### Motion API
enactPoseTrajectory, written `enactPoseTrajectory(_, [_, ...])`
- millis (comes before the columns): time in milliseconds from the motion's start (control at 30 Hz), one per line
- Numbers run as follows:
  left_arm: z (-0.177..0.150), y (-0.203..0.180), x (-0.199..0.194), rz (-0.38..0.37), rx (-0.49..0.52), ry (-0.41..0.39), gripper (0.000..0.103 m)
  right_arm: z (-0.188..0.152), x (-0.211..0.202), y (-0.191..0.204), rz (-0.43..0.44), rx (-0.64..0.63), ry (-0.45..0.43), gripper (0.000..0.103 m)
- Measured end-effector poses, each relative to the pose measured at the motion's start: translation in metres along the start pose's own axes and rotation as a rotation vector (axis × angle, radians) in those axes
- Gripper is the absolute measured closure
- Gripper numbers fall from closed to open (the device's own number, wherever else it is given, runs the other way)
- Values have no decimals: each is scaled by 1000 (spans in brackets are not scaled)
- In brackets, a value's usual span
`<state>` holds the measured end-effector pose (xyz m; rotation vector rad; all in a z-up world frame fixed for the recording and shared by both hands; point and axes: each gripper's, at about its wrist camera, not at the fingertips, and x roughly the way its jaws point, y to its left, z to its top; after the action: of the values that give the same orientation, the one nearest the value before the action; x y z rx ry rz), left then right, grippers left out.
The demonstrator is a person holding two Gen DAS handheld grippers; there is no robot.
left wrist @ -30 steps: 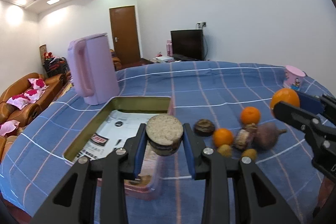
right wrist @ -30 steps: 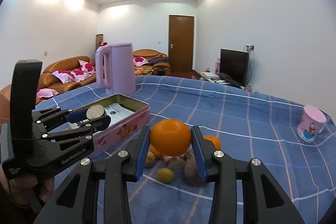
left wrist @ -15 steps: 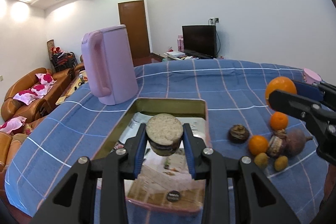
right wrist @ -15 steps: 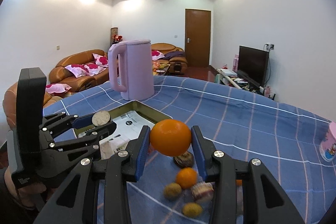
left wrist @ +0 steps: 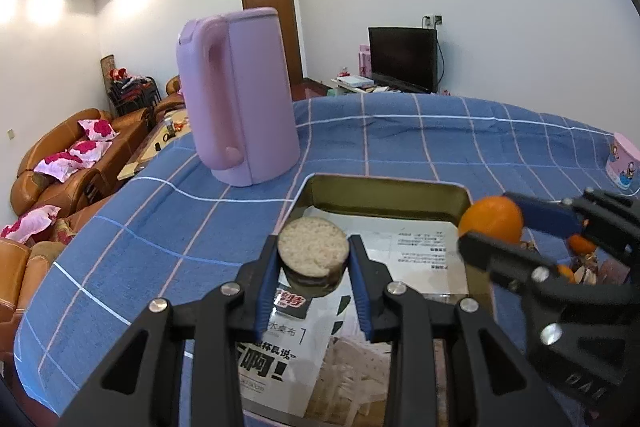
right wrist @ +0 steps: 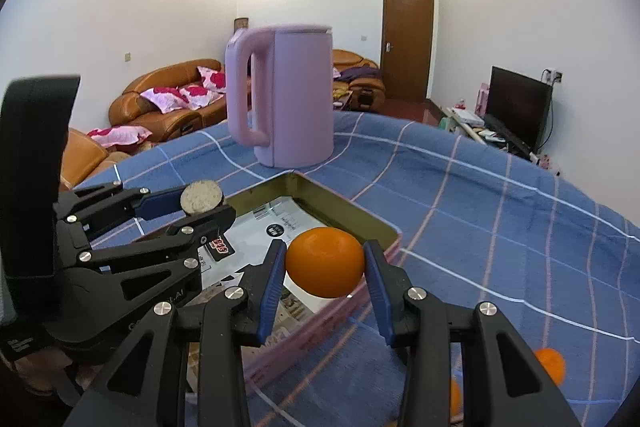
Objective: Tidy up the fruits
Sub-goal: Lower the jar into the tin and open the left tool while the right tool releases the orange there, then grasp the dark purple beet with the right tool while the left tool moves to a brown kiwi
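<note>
Left wrist view: a round, dark-sided fruit with a pale grainy cut top (left wrist: 313, 254) is grasped between the jaws of the left gripper (left wrist: 313, 281) and is held above the near half of the open tin (left wrist: 384, 183), which is lined with printed paper. No fruit can be seen lying inside the tin yet. At the right edge, the right gripper (left wrist: 494, 233) is seen with the orange (left wrist: 491, 219) carried over the tin's right wall. Behind it, a few small fruits (left wrist: 582, 259) are left on the blue checked cloth of the bench (left wrist: 440, 131). A pink kettle (left wrist: 236, 99) stands just beyond the tin, and a pink cup (left wrist: 624, 163) sits far to the right.

Right wrist view: the orange is clenched between the right jaws and is hung above the tin's near right corner. The left gripper is seen at the left, its fruit held over the paper lining. Two small orange fruits (right wrist: 550, 367) are seen on the cloth at the lower right.

The task is judged to be at an early stage: two fruits are held over the tin but are not yet set down, and the loose pieces on the bench are still to be collected.
</note>
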<state>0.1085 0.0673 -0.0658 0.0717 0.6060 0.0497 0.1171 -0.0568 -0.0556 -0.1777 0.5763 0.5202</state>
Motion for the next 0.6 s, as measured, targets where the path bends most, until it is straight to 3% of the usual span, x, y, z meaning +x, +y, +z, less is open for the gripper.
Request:
enactPoseTrajectory(367, [-4,3,10,13,6,29,65,-5,24,5,31,-15,81,60])
enactPoseTrajectory(467, [-3,5,10,10,-3,32,65,-5,22,6,20,-20,77,55])
enactPoseTrajectory(533, [-3,7,7,15,-14,29,59,-5,20,5,10,-15,76,46])
enactPoseTrajectory(600, [-2,8,2,19,-21,19,44,-6,14,2,18,5,71,45])
